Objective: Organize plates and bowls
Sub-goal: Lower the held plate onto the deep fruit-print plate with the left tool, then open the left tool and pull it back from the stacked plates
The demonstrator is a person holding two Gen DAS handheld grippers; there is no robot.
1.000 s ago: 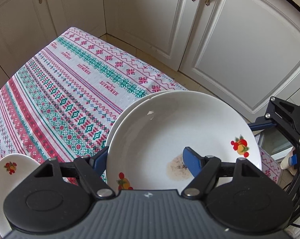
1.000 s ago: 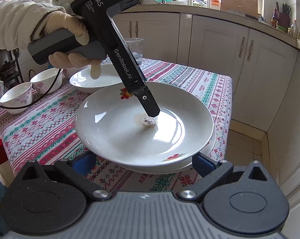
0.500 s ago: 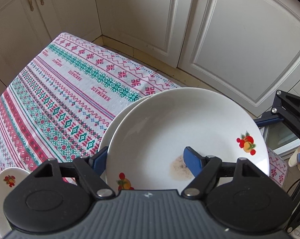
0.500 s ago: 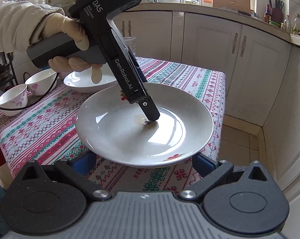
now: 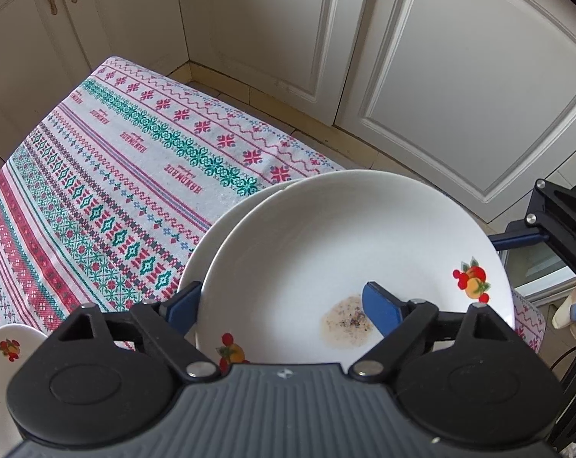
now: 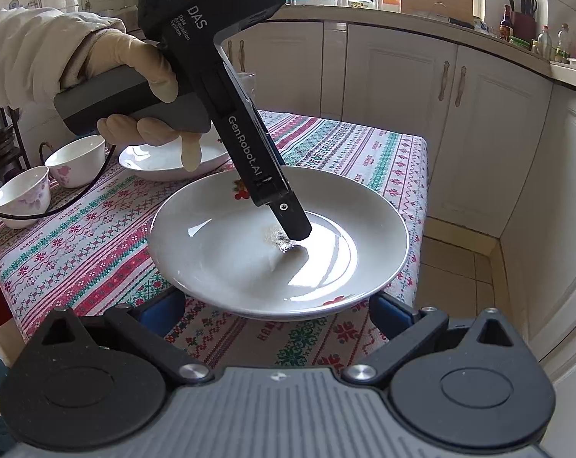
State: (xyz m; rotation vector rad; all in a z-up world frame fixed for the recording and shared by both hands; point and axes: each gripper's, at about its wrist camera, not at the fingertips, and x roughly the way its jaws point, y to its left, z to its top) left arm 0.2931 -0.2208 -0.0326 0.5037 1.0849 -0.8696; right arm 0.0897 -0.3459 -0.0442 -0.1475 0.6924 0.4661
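Note:
My left gripper [image 5: 284,305] is shut on the rim of a white plate [image 5: 349,252] with fruit decals and a brown stain. One finger is inside the plate, the other under it. The plate is lifted above the table. A second white plate [image 5: 215,236] shows just under it on the tablecloth. In the right wrist view the left gripper [image 6: 293,229] holds the plate [image 6: 219,244] in the air. My right gripper [image 6: 276,313] is open and empty, low and just in front of the lifted plate.
A third plate [image 6: 154,158] and two small white bowls [image 6: 76,160] [image 6: 20,194] sit at the table's far left. A glass [image 6: 248,80] stands behind. Cabinets [image 6: 479,145] flank the table [image 6: 364,145]; its right edge drops to the floor.
The left gripper has raised the stained plate off the lower plate and carried it higher and slightly away from the right gripper. The right gripper stayed open.

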